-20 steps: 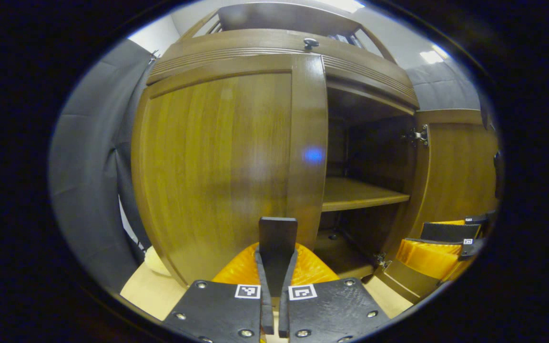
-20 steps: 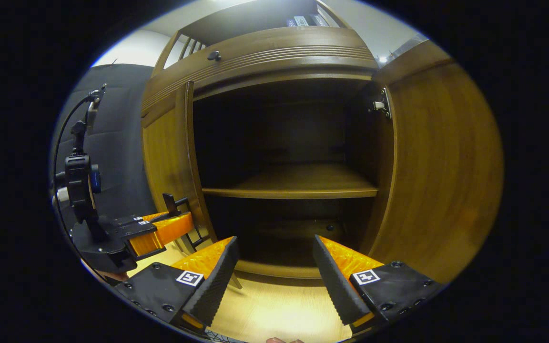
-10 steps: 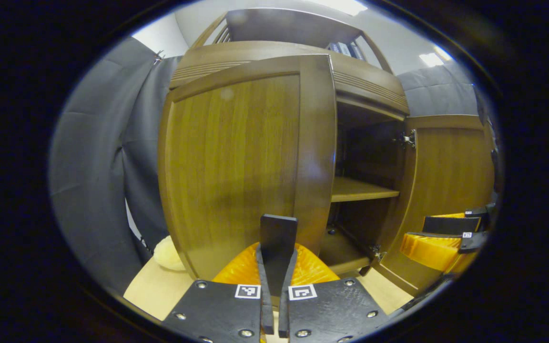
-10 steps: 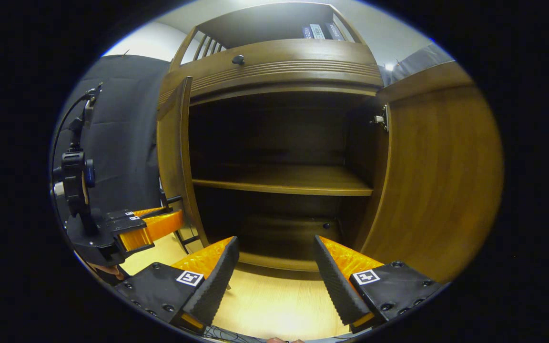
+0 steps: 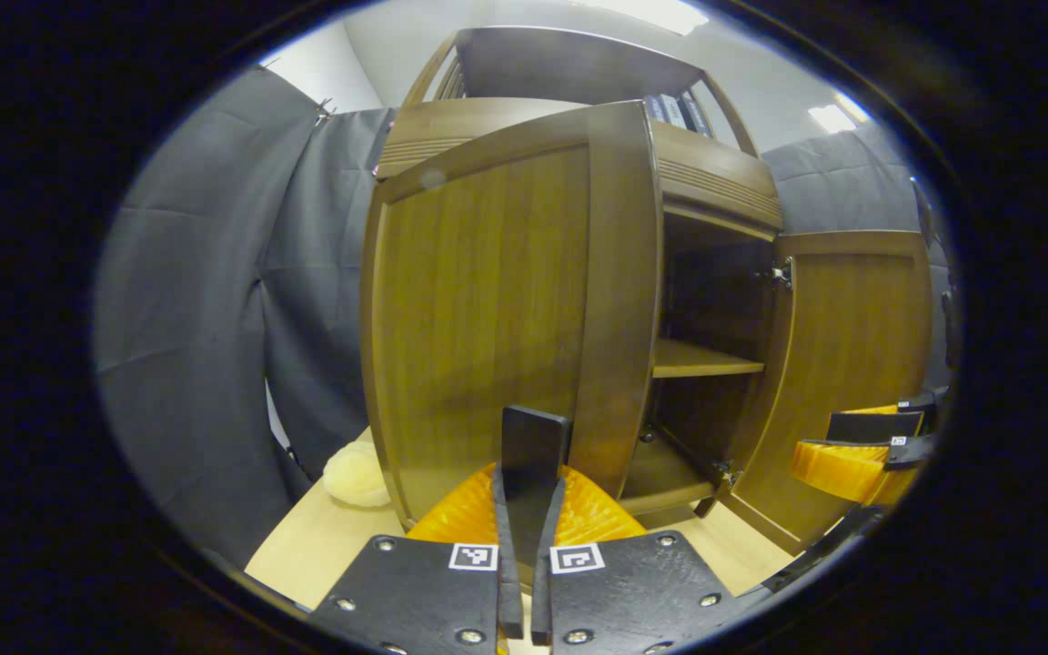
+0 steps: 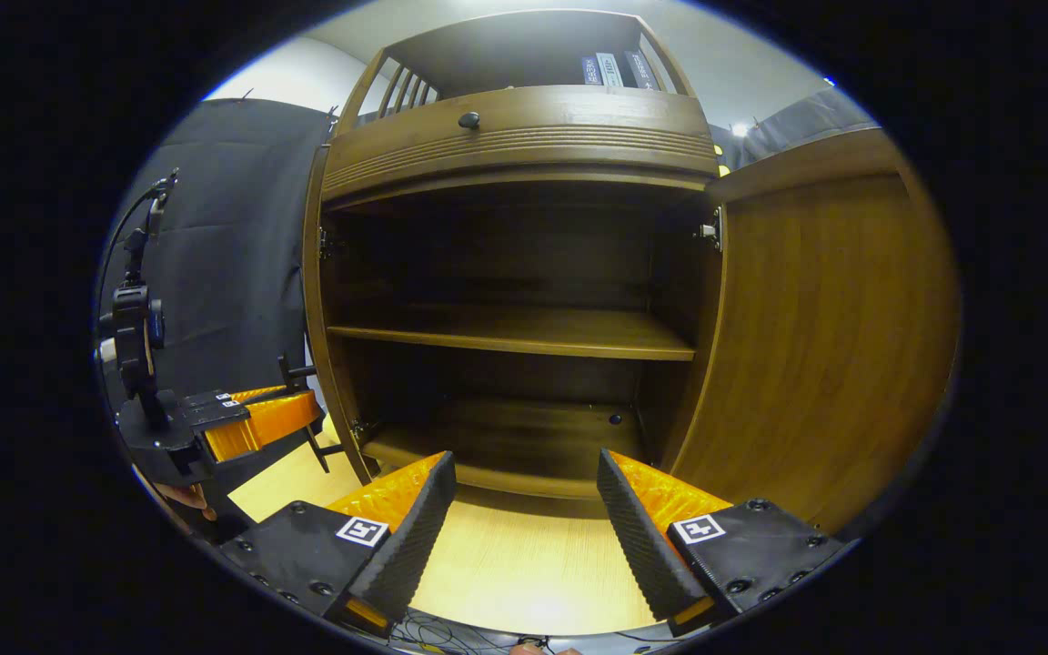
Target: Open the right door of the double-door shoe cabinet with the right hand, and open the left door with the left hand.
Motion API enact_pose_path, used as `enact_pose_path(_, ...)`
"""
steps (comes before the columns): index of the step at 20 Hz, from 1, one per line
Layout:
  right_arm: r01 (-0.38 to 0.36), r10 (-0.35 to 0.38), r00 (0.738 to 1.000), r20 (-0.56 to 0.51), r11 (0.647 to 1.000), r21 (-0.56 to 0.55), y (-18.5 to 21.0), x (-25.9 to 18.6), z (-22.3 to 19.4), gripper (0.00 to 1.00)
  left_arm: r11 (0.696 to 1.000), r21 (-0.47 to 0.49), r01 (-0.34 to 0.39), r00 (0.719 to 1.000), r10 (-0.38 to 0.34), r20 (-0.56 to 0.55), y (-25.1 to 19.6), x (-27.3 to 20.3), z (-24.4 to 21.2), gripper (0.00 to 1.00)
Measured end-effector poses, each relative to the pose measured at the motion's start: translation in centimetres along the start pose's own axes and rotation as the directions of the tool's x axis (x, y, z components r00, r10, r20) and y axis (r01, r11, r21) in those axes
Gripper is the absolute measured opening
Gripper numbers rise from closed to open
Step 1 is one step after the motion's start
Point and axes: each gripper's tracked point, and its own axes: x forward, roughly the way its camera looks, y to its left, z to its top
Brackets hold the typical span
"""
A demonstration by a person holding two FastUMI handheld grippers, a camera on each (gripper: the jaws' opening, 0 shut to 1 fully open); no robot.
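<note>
The brown wooden shoe cabinet [image 6: 524, 332] stands with both doors swung out and its shelves bare. In the left gripper view the left door [image 5: 478, 309] stands straight ahead, and my left gripper [image 5: 529, 491] is shut on its dark flat handle [image 5: 533, 441]. The right gripper view has that door edge-on [image 6: 313, 300], with the left gripper [image 6: 306, 414] at its outer face. My right gripper [image 6: 524, 473] is open and holds nothing, low before the cabinet's bottom shelf. The right door [image 6: 815, 337] stands wide open beside it. The right gripper [image 5: 861, 446] also appears by the right door [image 5: 861, 346].
Above the doors is a drawer with a dark knob [image 6: 468, 119], and books [image 6: 610, 68] stand on the top shelf. A pale fluffy thing [image 5: 353, 475] lies left of the cabinet's foot. The cabinet rests on a light wooden surface [image 6: 524, 573]. Black cloth hangs behind.
The left door has swung farther outward with my left gripper still shut on its handle. The right gripper has drawn back a little from the cabinet, still open. The right door stays open.
</note>
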Motion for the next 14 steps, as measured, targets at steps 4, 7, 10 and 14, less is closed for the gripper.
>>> enact_pose_path(4,-0.010,0.010,1.000,0.006,1.000,-0.010,0.0,0.0,0.0,0.98,1.000,0.015,-0.025,1.000,0.025,0.004,1.5,-1.8,-0.2,0.07)
enact_pose_path(7,-0.004,0.004,1.000,0.022,1.000,-0.009,0.0,-0.1,0.1,0.99,0.999,0.025,-0.037,0.999,0.037,0.005,3.0,-2.9,-0.3,0.06)
enact_pose_path(10,0.006,-0.007,0.999,0.040,1.000,0.006,0.0,-0.1,0.3,0.94,0.998,0.021,-0.056,0.998,0.055,0.026,4.9,-4.3,-0.1,0.05)
enact_pose_path(14,0.011,-0.012,0.998,0.059,1.000,0.008,-0.1,-0.1,0.3,0.94,0.998,0.055,-0.030,0.997,0.026,0.073,7.2,-6.2,0.4,0.04)
